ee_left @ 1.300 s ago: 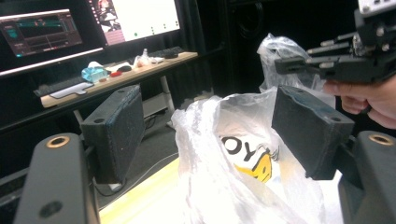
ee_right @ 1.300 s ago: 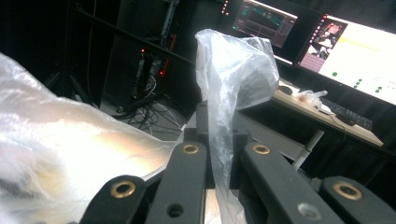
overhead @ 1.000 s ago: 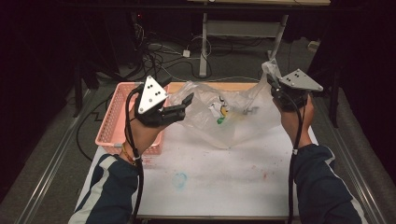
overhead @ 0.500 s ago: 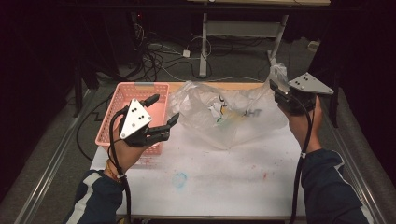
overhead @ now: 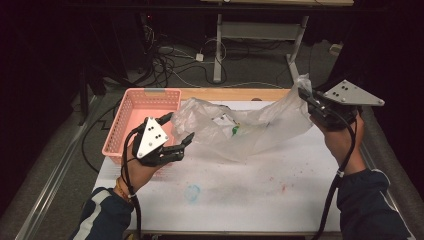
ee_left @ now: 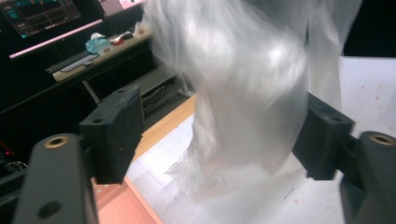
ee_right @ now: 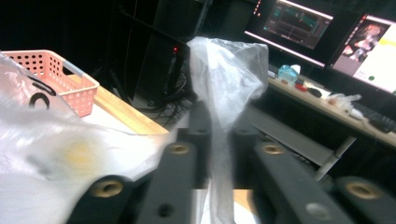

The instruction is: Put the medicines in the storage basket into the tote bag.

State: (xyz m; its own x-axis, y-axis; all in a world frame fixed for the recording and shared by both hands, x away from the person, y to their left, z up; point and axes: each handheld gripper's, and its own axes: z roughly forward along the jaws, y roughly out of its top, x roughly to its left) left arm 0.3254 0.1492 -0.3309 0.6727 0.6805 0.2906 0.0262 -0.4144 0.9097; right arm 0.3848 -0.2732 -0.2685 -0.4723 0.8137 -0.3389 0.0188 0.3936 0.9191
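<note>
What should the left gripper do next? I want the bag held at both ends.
Probably ease the left gripper forward and close it on the bag. Its jaws stand open beside the basket, and in the left gripper view the plastic hangs between them, unpinched. The right gripper is clamped on the bag's far corner and holds it up.

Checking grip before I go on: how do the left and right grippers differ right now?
The right gripper is shut on the bag, pinching its corner; the left gripper is open, with loose plastic hanging between its jaws. In the high view the right gripper holds its end lifted off the table, while the left sits lower, by the basket. Both are hand-held.
</note>
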